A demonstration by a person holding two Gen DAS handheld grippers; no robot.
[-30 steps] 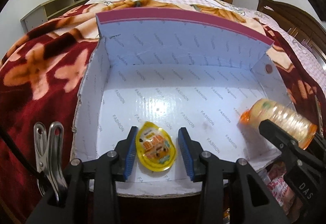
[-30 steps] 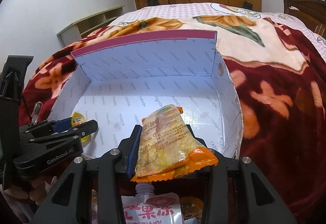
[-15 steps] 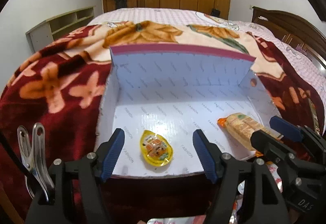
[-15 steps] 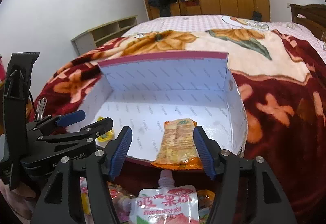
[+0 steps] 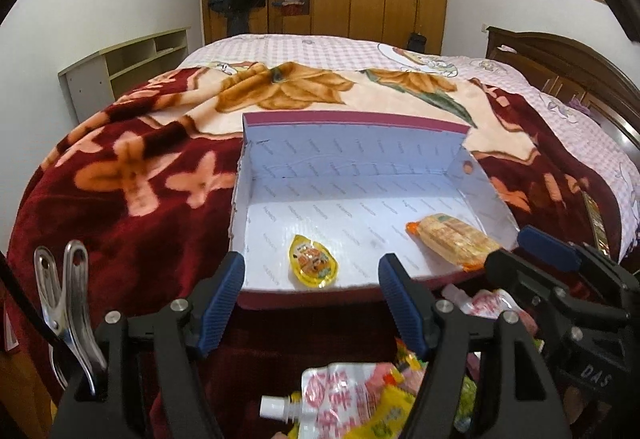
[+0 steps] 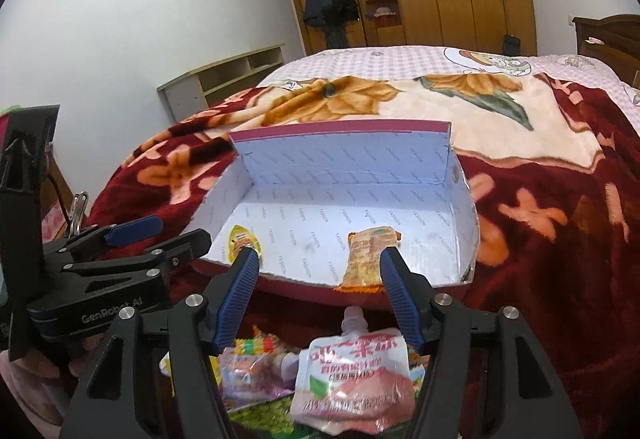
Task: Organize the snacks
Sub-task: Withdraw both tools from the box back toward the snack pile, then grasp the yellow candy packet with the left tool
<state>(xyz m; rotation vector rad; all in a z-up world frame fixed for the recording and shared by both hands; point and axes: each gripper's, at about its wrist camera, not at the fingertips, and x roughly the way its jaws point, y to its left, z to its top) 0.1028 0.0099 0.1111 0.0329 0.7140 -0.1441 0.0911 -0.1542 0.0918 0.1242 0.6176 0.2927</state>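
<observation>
Both grippers, left (image 5: 312, 303) and right (image 6: 316, 295), hang released; the orange packet (image 6: 366, 255) overhangs the box's (image 6: 466, 207) near edge and may slide out.

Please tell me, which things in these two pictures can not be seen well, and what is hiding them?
- Snack pile, right wrist view: mostly hidden behind the right gripper; kinds unclear.
- Pouch, left wrist view: cut off by the bottom edge.
- Orange packet, right wrist view: print too small to read.
- Yellow jelly cup, right wrist view: partly behind one blue pad.
</observation>
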